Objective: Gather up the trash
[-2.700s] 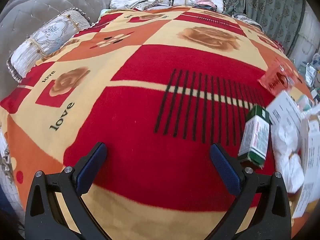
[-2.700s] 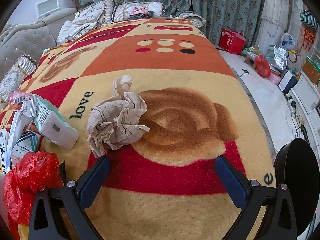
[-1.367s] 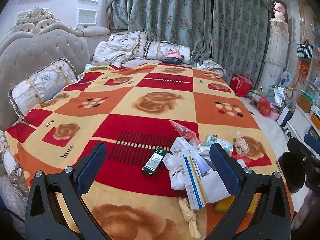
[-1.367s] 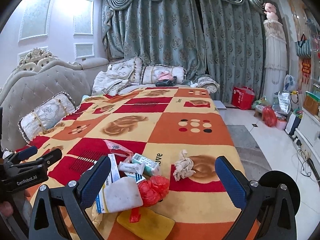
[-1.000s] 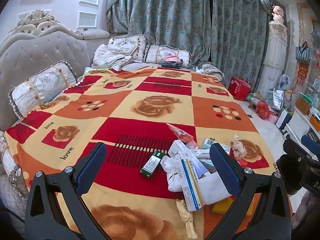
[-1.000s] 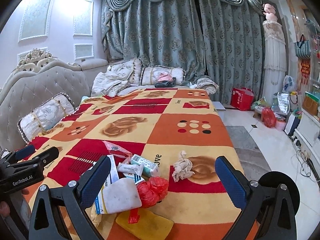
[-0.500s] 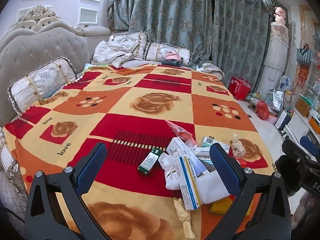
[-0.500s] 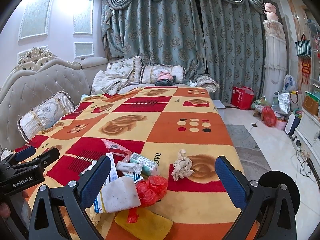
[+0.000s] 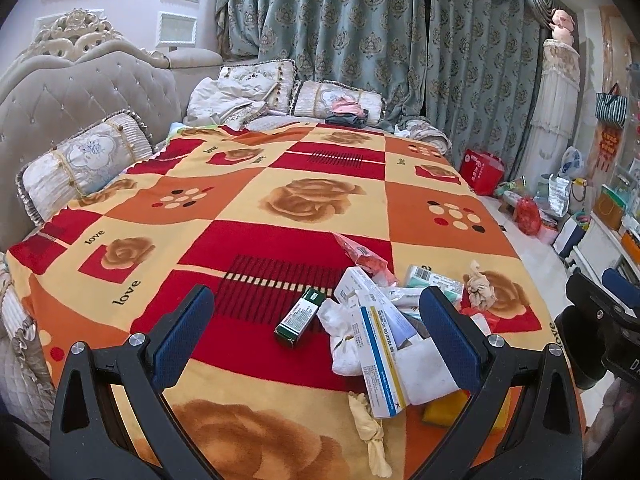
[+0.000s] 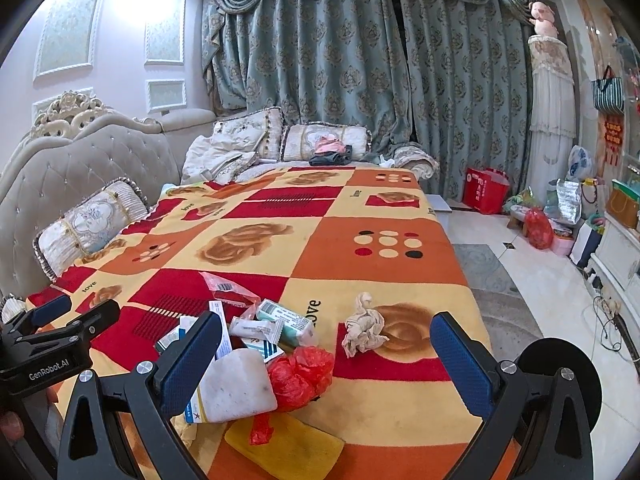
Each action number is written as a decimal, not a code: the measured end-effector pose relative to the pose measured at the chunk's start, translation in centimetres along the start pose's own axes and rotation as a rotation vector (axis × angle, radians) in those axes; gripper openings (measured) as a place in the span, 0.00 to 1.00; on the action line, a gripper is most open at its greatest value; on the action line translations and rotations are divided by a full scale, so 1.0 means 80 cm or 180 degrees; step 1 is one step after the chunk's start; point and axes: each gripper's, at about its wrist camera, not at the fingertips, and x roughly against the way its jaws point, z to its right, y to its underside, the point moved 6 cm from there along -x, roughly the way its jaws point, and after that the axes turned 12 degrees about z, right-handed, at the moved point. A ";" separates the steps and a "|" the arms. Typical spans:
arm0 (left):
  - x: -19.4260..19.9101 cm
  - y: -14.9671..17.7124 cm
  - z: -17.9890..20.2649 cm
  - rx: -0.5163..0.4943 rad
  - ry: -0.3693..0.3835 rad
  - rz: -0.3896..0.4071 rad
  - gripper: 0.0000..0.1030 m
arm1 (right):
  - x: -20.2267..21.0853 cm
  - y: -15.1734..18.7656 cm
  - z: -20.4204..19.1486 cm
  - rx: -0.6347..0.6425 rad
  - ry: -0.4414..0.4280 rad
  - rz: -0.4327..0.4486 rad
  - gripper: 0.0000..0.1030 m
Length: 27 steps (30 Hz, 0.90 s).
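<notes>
Red-and-orange patchwork blanket (image 9: 304,200) is strewn near its front edge with crumpled tissue (image 10: 363,330), a red plastic bag (image 10: 300,372) and cardboard boxes (image 9: 378,356). Both claws, left claw (image 9: 316,332) and right claw (image 10: 326,360), are held wide open above it, empty.

— What fills the room?

— A bed under a red, orange and cream fleece blanket (image 10: 372,264) printed with roses, with a grey tufted headboard (image 10: 80,168) on the left and embroidered cream pillows (image 10: 324,140) at the far end.

— And behind it?

— Blue-green patterned curtains (image 10: 340,72) across the back wall. A red paper shopping bag (image 10: 484,190) stands on the pale tiled floor (image 10: 536,288) beside the bed.
</notes>
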 end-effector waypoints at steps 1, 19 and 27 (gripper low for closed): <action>-0.001 0.001 0.001 -0.0004 -0.0007 -0.0007 0.99 | -0.001 0.001 0.000 -0.0003 -0.0002 -0.0009 1.00; -0.011 0.006 0.006 0.0012 -0.0013 -0.0052 0.99 | -0.003 0.006 0.009 -0.0002 -0.0003 -0.0074 1.00; -0.010 0.009 -0.004 -0.0020 -0.0005 -0.0079 0.99 | 0.001 0.015 0.015 0.0054 -0.0001 -0.0146 1.00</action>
